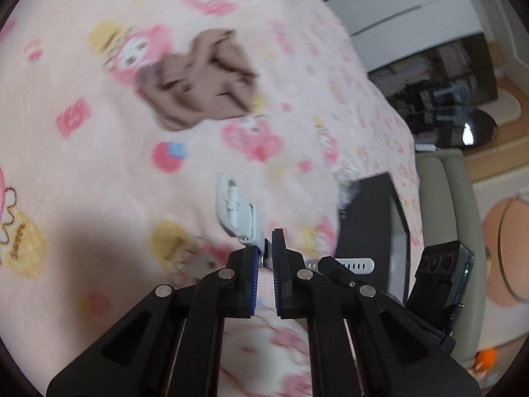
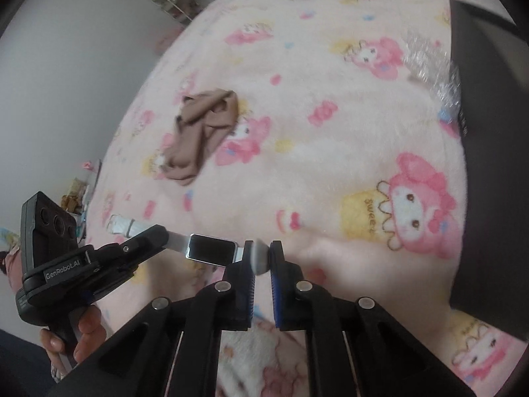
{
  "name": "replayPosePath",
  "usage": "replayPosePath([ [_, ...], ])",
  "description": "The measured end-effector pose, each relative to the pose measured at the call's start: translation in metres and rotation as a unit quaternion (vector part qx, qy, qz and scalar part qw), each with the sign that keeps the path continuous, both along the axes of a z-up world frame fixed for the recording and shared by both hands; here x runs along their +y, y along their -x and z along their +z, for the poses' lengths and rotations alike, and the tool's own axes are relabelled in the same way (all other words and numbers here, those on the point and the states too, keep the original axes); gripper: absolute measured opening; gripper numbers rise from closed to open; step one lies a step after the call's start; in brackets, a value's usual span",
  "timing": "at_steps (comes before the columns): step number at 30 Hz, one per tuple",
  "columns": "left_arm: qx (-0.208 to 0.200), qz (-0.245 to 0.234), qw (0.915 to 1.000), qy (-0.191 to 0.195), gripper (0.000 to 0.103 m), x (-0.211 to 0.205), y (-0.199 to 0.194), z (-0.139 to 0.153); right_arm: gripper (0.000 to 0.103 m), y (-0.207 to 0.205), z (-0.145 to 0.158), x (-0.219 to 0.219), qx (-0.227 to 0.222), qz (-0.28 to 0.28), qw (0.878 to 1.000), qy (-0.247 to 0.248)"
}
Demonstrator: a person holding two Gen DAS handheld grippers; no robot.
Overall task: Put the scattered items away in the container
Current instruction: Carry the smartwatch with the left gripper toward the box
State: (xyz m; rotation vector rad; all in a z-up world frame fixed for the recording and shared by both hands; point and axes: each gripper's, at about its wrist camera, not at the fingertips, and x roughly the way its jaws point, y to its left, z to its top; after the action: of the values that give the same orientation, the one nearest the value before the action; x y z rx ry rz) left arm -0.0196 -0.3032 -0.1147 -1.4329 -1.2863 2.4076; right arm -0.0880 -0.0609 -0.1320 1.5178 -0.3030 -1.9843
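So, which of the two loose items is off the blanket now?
The white-strapped watch: the left gripper and the right gripper are shut on its straps, holding it up. The brown cloth lies crumpled on the blanket, untouched.

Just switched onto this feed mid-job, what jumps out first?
A white-strapped smartwatch is held above the pink cartoon blanket, the left tool shut on one strap and the right tool on the other. A crumpled brown cloth lies further back; a dark container stands at right.
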Motion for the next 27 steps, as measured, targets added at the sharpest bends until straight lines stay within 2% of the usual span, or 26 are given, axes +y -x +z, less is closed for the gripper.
replayPosePath([
  [5,0.043,-0.049,0.9978,0.011,0.006,0.046,0.003,0.040,0.007,-0.011,0.043,0.040,0.034,-0.014,0.999,0.013],
  [10,0.079,-0.111,0.9907,0.008,0.006,0.113,0.023,0.071,0.007,-0.017,0.082,0.103,0.080,-0.042,0.996,-0.012],
  [17,0.096,-0.178,0.9790,0.026,0.006,0.221,0.086,0.102,0.007,0.014,0.118,0.199,0.129,-0.080,0.987,-0.061],
  [21,0.093,-0.191,0.9766,0.034,0.006,0.266,0.128,0.099,0.007,0.052,0.118,0.244,0.143,-0.099,0.981,-0.092],
  [24,0.074,-0.198,0.9766,0.039,0.006,0.294,0.156,0.082,0.007,0.079,0.101,0.276,0.133,-0.120,0.979,-0.094],
  [27,0.054,-0.203,0.9764,0.050,0.006,0.313,0.175,0.061,0.007,0.097,0.073,0.299,0.105,-0.140,0.982,-0.076],
])
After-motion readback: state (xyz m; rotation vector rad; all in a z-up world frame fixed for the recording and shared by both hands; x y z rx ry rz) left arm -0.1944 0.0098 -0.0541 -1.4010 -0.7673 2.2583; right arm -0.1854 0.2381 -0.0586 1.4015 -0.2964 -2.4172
